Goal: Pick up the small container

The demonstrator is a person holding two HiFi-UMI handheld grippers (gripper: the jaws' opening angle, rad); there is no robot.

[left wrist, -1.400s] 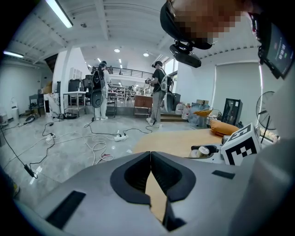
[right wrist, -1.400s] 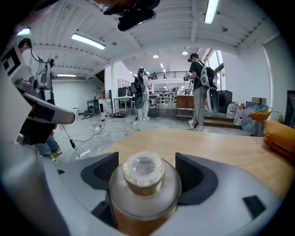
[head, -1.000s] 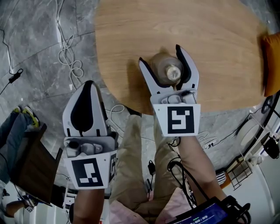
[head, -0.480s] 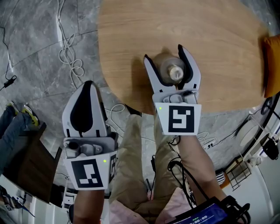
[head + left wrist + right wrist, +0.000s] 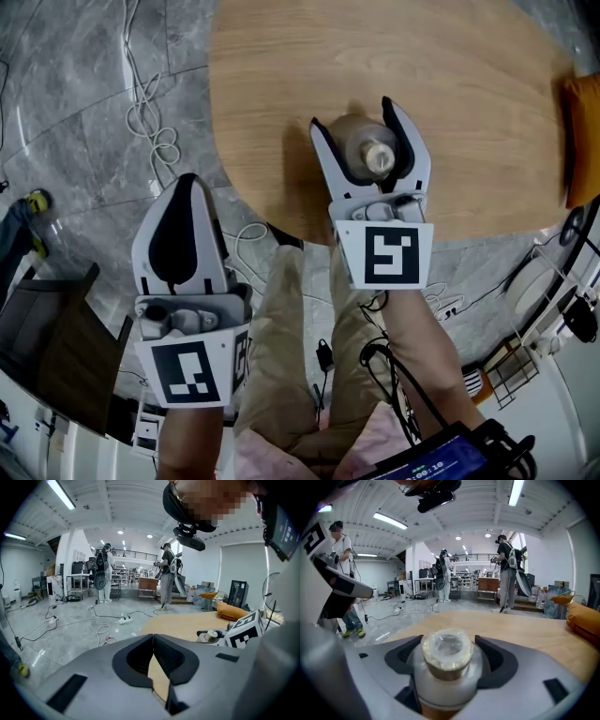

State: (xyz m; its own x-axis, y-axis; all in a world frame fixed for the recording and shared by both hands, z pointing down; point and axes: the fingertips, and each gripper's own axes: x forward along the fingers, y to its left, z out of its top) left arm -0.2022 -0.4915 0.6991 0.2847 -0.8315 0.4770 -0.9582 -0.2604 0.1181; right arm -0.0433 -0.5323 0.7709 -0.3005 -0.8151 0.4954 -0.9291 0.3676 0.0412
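The small container (image 5: pixel 373 155), a clear jar with a pale round lid, sits between the jaws of my right gripper (image 5: pixel 351 112) above the near edge of the wooden table (image 5: pixel 441 56). In the right gripper view the container (image 5: pixel 446 660) fills the gap, and both jaws of the right gripper (image 5: pixel 447 639) press its sides. My left gripper (image 5: pixel 187 180) is held over the grey floor, left of the table, shut with nothing in it. In the left gripper view the left gripper (image 5: pixel 153 637) has its jaw tips touching, and the container (image 5: pixel 212 635) shows at the far right.
An orange cushion (image 5: pixel 583 131) lies at the table's right edge. White cables (image 5: pixel 150 122) coil on the floor left of the table. A dark chair (image 5: pixel 47 347) stands at the lower left. Several people (image 5: pixel 506 569) stand far off in the hall.
My right gripper has shifted slightly right with the container in its jaws. The left gripper has stayed in place. A person's legs at the left edge have moved out of view.
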